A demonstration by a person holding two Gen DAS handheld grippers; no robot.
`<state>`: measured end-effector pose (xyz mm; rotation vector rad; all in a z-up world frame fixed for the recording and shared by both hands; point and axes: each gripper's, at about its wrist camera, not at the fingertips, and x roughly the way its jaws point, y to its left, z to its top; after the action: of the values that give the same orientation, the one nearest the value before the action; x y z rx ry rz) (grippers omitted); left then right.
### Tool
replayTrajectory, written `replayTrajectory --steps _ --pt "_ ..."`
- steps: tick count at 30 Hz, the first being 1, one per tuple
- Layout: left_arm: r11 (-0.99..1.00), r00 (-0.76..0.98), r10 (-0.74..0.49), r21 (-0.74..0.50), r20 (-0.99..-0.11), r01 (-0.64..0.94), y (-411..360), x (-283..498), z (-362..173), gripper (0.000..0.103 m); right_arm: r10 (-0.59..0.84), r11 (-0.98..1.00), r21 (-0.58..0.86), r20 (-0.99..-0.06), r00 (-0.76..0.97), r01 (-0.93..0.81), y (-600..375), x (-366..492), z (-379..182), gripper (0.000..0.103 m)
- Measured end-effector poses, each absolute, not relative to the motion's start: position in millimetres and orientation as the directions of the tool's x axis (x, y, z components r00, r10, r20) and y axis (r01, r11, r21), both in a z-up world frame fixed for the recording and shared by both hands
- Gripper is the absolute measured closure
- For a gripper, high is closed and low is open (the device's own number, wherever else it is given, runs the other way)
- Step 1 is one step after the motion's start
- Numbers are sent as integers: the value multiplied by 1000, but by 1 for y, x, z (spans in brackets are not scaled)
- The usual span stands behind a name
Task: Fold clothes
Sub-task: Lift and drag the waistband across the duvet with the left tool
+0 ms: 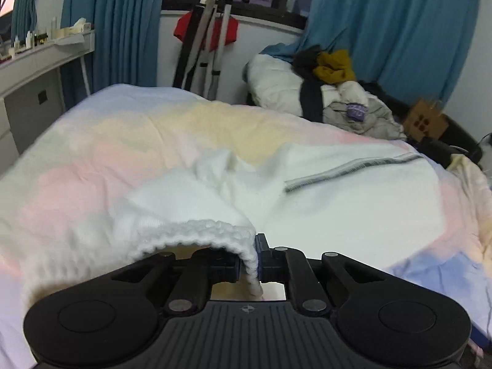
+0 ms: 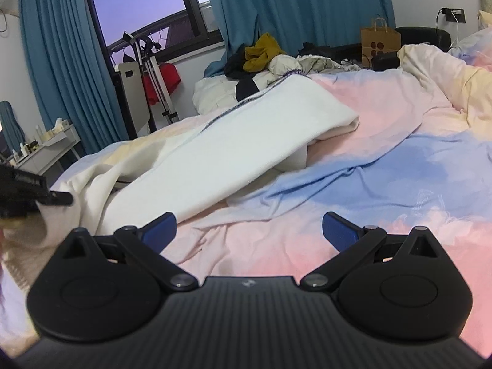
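Lengthwise, the white garment (image 1: 323, 196) runs away from the clamping left gripper (image 1: 249, 264); right gripper (image 2: 249, 230) gapes.

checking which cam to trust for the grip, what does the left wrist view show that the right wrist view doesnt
Only the left wrist view shows the left gripper shut on the white sweater's ribbed knit edge, lifting it off the bedspread.

Only the right wrist view shows the right gripper open and holding nothing, above the bedspread, plus a brown paper bag by the far wall.

Both show the sweater with its grey-trimmed hem, the teal curtains and the clothes pile beyond the bed.
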<state>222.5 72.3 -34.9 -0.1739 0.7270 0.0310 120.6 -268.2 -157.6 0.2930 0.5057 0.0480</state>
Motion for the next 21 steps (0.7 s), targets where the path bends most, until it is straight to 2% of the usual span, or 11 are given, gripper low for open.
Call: replayTrajectory --steps 7,11,13,15,18,20,21 --pt "939 824 69 -243 -563 -244 154 282 59 95 97 960 276 -479 872 44 -266 132 -164 0" --pt "912 837 176 -233 -518 -336 192 328 83 95 93 968 249 -457 885 27 -255 142 -166 0" --pt "893 825 238 -219 -512 -393 210 356 75 95 86 974 224 -443 892 18 -250 147 -168 0" --pt "860 786 289 -212 -546 -464 231 388 50 95 83 977 212 -442 893 14 -246 152 -171 0" --pt "808 705 280 -237 -652 -540 267 419 -8 93 88 978 207 -452 888 9 -243 160 -179 0" --pt "769 683 260 -281 -683 -574 289 414 -39 92 89 980 199 -464 881 6 -241 165 -185 0" --pt "759 687 233 -314 -688 -571 298 410 -50 88 91 980 201 -469 878 7 -241 167 -187 0"
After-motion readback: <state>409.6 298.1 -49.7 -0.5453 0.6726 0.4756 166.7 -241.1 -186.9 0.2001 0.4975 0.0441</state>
